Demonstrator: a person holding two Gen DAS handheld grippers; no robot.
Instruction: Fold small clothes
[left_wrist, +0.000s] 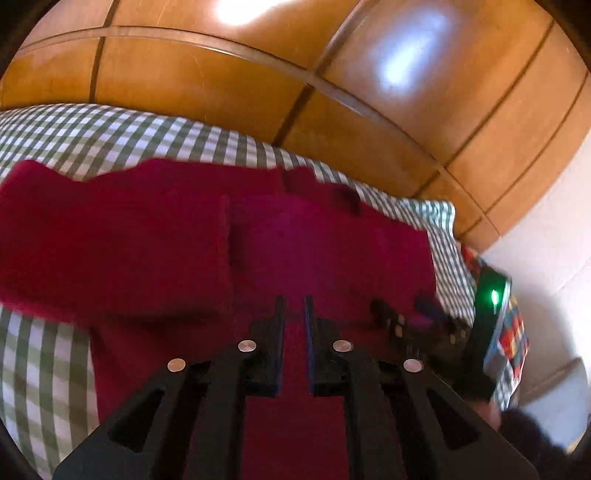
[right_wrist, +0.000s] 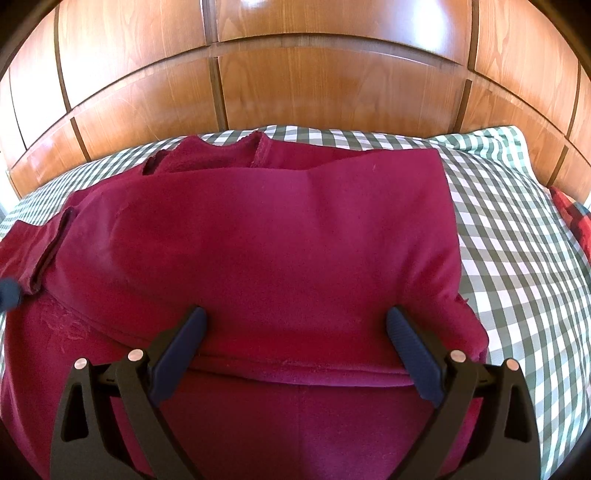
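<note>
Right under the right gripper (right_wrist: 295, 325): jaws spread wide, nothing between them, poised above the folded edge of the crimson garment (right_wrist: 258, 236). Just ahead of the tips, a doubled layer already turned over the lower panel, its hem running crosswise beneath the blue pads (right_wrist: 177, 354). Further forward, the collar opening and fleecy lining, then checked bedding (right_wrist: 517, 240), then the wooden headboard (right_wrist: 295, 92) beyond.

From the left gripper (left_wrist: 294, 306): fingers drawn nearly together, a narrow slit between them; whether a thin layer of cloth sits pinched there, cannot tell. Directly ahead and below, the same garment (left_wrist: 147, 240), one flap laid across to the left with a vertical edge showing just forward of the tips. Off to the right, the other tool's body with a green light (left_wrist: 493, 297), close by.

By the look of it, roughly midway: at least one fold made, sleeve tucked over. Still to do, probably: a final halving, flattening, squaring up.
</note>
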